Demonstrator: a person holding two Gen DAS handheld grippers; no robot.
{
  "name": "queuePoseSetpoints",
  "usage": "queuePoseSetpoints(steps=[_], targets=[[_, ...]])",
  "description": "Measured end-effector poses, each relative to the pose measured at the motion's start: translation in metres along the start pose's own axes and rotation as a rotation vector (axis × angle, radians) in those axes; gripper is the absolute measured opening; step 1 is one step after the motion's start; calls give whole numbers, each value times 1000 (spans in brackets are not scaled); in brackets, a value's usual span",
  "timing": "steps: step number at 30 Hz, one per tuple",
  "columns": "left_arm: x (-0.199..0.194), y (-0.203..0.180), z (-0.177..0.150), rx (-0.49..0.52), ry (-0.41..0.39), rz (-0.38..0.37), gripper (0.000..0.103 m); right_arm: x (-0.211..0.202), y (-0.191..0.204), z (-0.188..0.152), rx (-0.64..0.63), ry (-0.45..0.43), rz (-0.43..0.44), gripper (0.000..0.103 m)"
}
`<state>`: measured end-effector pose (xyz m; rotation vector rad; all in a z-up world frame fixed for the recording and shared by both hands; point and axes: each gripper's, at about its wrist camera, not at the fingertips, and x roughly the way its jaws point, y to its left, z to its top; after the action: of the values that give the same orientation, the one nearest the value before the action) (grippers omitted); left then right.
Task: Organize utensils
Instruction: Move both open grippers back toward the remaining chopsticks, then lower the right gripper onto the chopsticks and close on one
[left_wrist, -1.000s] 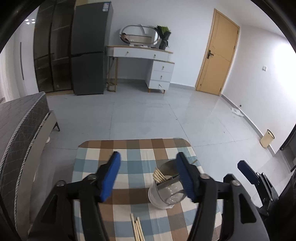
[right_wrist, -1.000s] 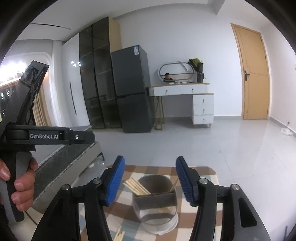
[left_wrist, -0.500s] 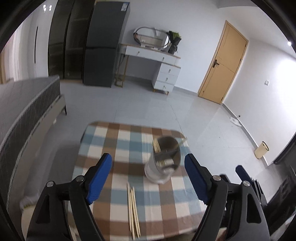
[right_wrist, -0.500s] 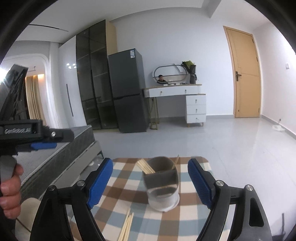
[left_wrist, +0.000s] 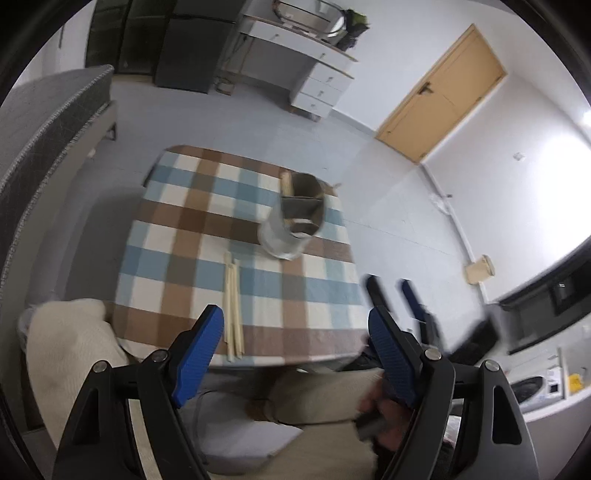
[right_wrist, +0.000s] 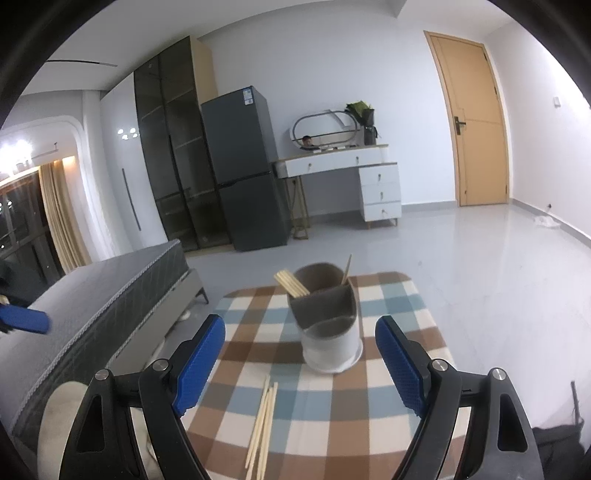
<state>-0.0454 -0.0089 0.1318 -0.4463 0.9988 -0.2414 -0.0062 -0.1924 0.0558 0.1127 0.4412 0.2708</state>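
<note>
Hovering with spread, empty fingers, both grippers face the divided utensil holder (left_wrist: 293, 218) on the checked tablecloth (left_wrist: 177, 258).

Left wrist view: the left gripper (left_wrist: 295, 354) looks steeply down, jaws wide apart with nothing between them; loose chopsticks (left_wrist: 233, 302) lie flat on the near side of the holder, close to the table's near edge, and only here show the person's hand (left_wrist: 384, 413) and lap and the right gripper (left_wrist: 391, 295) beside the table. Right wrist view: the right gripper (right_wrist: 301, 363) has its jaws wide and empty; the grey holder (right_wrist: 328, 317) stands upright with a chopstick bundle (right_wrist: 290, 282) leaning in its far compartment, and the loose chopsticks (right_wrist: 263, 421) lie just before it.
</note>
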Motion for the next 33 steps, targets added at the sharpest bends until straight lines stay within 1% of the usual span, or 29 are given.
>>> queuePoseSetpoints(steps=[3, 4, 5, 7, 8, 10, 11, 13, 14, 15, 17, 20, 21, 24, 27, 31, 32, 33], targets=[[6, 9, -12, 41, -55, 76, 79, 6, 1, -10, 19, 19, 7, 84], [11, 17, -15, 43, -84, 116, 79, 9, 0, -14, 28, 28, 12, 84], [23, 28, -16, 33, -115, 171, 79, 10, 0, -17, 31, 36, 13, 84], [45, 48, -18, 19, -126, 227, 79, 17, 1, -28, 29, 67, 14, 84], [59, 57, -18, 28, -129, 250, 79, 21, 1, -31, 27, 80, 14, 84], [82, 69, -18, 58, -148, 319, 79, 29, 0, -39, 24, 117, 11, 84], [90, 74, -19, 70, -157, 335, 79, 36, -1, -43, 25, 142, 12, 84], [108, 83, -19, 91, -172, 351, 79, 44, -1, -48, 27, 176, 14, 84], [120, 87, -18, 117, -187, 368, 79, 50, 0, -51, 27, 198, 14, 84], [126, 89, -18, 135, -203, 388, 79, 56, 1, -52, 25, 217, 14, 84], [138, 93, -16, 172, -233, 407, 79, 66, 3, -55, 18, 252, 17, 84], [153, 100, -11, 189, -233, 403, 79, 87, 7, -61, 1, 307, 29, 83], [157, 102, -9, 194, -238, 404, 79, 95, 9, -63, -4, 327, 36, 80], [169, 109, -3, 191, -244, 408, 79, 118, 14, -69, -28, 379, 25, 76], [179, 122, 4, 167, -247, 422, 79, 142, 17, -75, -36, 430, 24, 75], [191, 139, 10, 133, -240, 461, 79, 175, 21, -83, -47, 493, 22, 71], [193, 143, 11, 116, -236, 464, 79, 185, 23, -86, -48, 515, 23, 68], [193, 145, 12, 101, -234, 462, 79, 195, 24, -89, -51, 539, 22, 62]])
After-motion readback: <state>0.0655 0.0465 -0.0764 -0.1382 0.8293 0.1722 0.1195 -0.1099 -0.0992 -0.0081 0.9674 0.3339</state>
